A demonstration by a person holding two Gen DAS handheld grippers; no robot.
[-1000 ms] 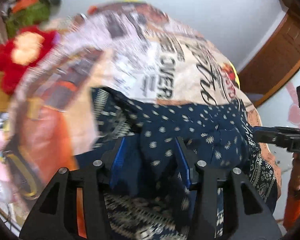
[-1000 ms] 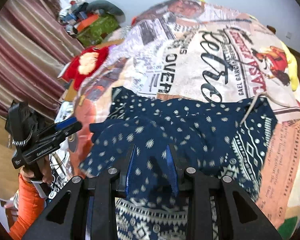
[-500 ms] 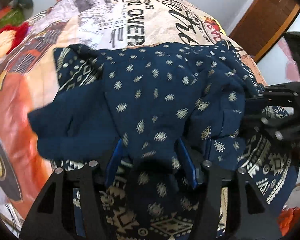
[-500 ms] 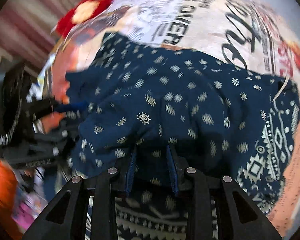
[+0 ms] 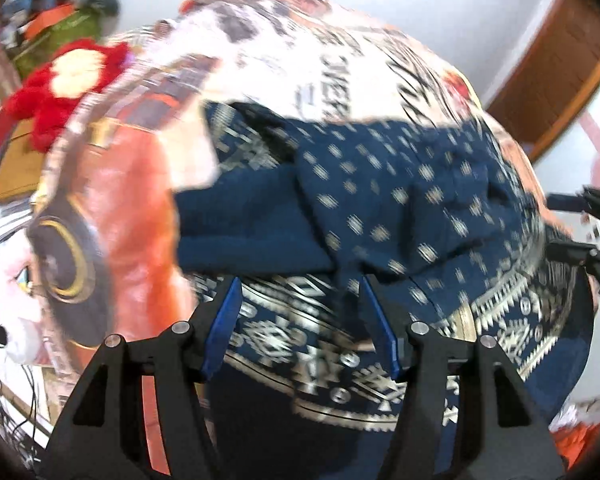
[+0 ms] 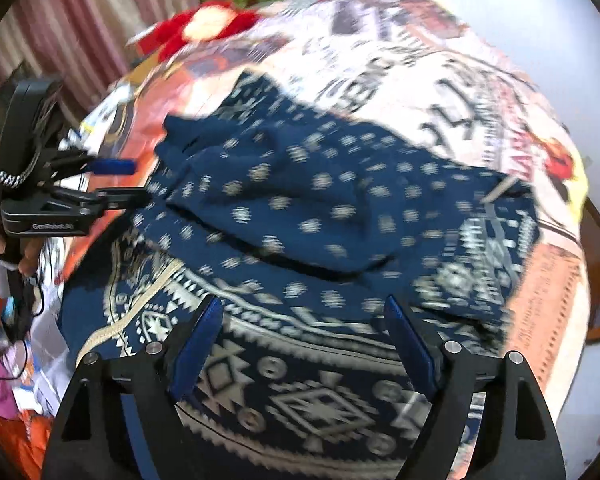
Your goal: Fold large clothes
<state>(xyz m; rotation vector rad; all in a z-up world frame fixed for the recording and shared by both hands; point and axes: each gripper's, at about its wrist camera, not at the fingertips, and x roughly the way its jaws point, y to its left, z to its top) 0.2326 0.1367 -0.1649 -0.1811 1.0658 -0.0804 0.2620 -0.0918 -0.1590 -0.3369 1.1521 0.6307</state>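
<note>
A large navy garment (image 5: pixel 380 208) with small cream motifs and a patterned border lies partly folded on a bed with a printed cover (image 5: pixel 340 64). It also shows in the right wrist view (image 6: pixel 300 208). My left gripper (image 5: pixel 300 300) is open and empty just above the garment's near patterned border. My right gripper (image 6: pixel 304 320) is open and empty over the border too. The left gripper shows at the left edge of the right wrist view (image 6: pixel 116 184), at the garment's left side. The right gripper's tip shows at the right edge of the left wrist view (image 5: pixel 572 220).
A red and cream plush toy (image 5: pixel 68 80) lies at the bed's far left, with a green bag (image 5: pixel 60 28) behind it. Striped curtains (image 6: pixel 80 20) hang at the left. A wooden door (image 5: pixel 560 64) stands at the right. Cables (image 5: pixel 4 380) hang by the bed's near left edge.
Both grippers have let go of the navy fabric and opened. The folded part now lies on the garment, and both grippers have drawn back toward the near border.
</note>
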